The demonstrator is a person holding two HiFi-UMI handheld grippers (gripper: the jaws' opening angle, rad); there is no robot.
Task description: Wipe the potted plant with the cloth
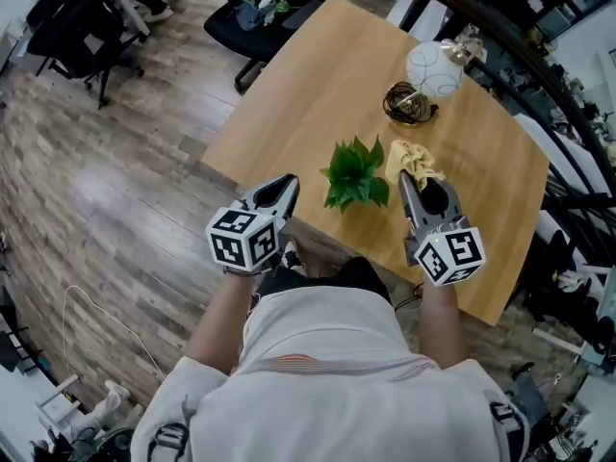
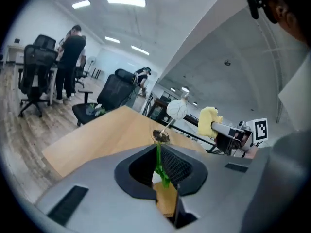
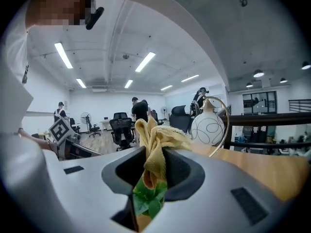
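White shirt [image 1: 332,349], seemingly orange-striped

I stand at a light wooden table [image 1: 318,85] on a grey-brown plank floor [image 1: 115,191]. Beyond the table's far edge sits a black office chair [image 1: 252,22], and another dark chair [image 1: 77,27] stands far left. A dark railing [image 1: 496,32] runs along the right. Long ceiling lights [image 3: 146,61] glow above white walls [image 3: 97,103].

The potted plant [image 1: 356,173], small with bright green leaves, stands upright near the front edge of the wooden desk [image 1: 289,94]. The yellow cloth [image 1: 411,158], bunched and crumpled, sits clamped in the right tongs [image 1: 408,175], just beside the leaves.
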